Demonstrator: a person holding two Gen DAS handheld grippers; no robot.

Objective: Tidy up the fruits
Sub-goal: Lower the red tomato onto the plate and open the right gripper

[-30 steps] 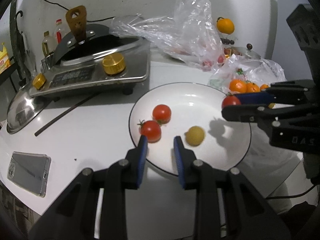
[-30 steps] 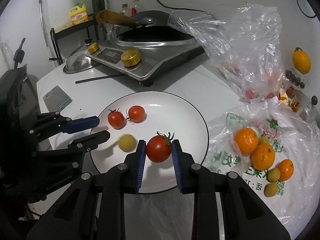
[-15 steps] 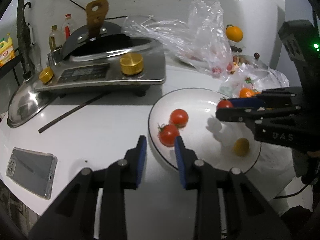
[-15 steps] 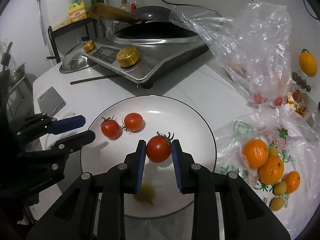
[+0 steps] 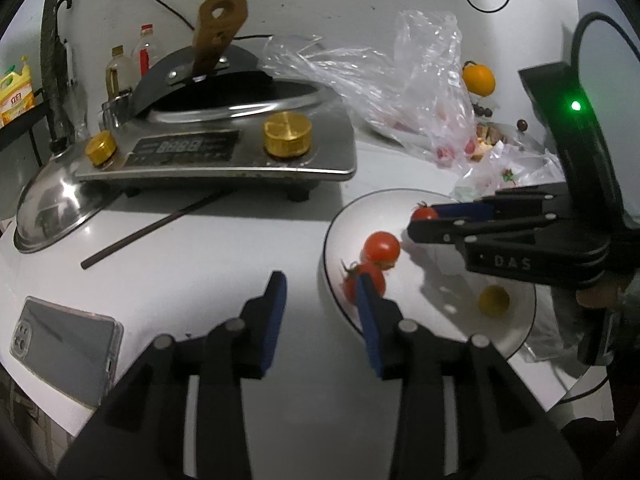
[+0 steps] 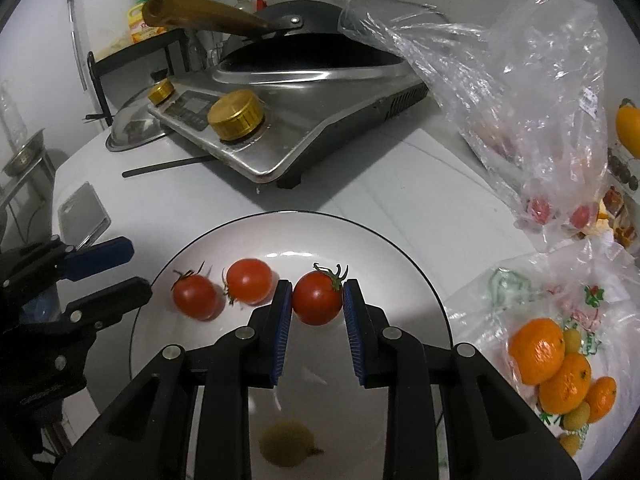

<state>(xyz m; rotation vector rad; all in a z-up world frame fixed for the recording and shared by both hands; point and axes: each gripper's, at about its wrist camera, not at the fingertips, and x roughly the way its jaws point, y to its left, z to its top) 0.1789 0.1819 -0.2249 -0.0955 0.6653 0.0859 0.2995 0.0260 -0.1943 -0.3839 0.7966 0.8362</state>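
**Over the white plate: one tomato gripped, two lying loose**

Between the blue pads of the right hand-held gripper [image 6: 317,300] sits a small red tomato with a green stalk [image 6: 318,299], pinched on both sides by jaws drawn in tight against it. It hangs above the round white plate with a thin dark rim [image 6: 400,248], near the plate's middle.

Just left of that gripper, two more red cherry tomatoes [image 6: 249,286] lie touching side by side on the plate. A small yellow-green round fruit [image 6: 286,444] rests nearer the plate's front edge, seen under the gripper's body.

The left hand-held gripper [image 5: 320,300] is beside the plate's left edge, above the white worktop [image 5: 200,248]. Its jaws are opening and nothing is between them; one blue fingertip overlaps the nearer loose tomato in the left wrist view, though contact cannot be told.

Right of the plate, a printed plastic bag [image 6: 532,300] lies open with several orange mandarins [image 6: 536,350] and small yellow-green fruits on it. Behind it stands a crumpled clear plastic bag [image 6: 540,92] with a few red fruits at the bottom. A steel induction cooker with gold knobs [image 6: 304,120] carries a black pan further back, and a grey phone [image 5: 64,344] lies at the worktop's left edge.
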